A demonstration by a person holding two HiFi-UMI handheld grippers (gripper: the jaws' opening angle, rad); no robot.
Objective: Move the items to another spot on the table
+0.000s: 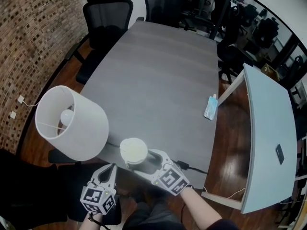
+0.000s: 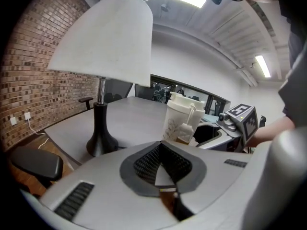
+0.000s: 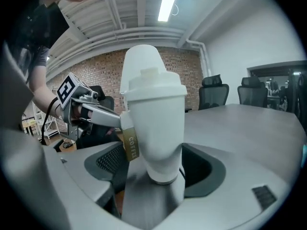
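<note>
A white lidded paper cup [image 1: 133,151] stands upright near the front edge of the grey table [image 1: 158,75]. A small paper tag [image 3: 128,145] hangs down its side. My right gripper [image 1: 142,161] is open, one jaw on each side of the cup's base [image 3: 162,174], with a gap showing at both sides. A table lamp with a white shade [image 1: 72,123] stands just left of the cup; its black base [image 2: 98,138] rests on the table. My left gripper [image 1: 104,173] is shut and empty, in front of the table edge, below the lamp. The left gripper view shows the cup [image 2: 183,119] ahead.
A small blue-and-white packet [image 1: 210,108] lies near the table's right edge. Black office chairs [image 1: 108,13] stand at the far end and left side. A pale second table [image 1: 268,128] with a dark phone [image 1: 279,154] is to the right. A black cable [image 1: 192,168] hangs off the front right.
</note>
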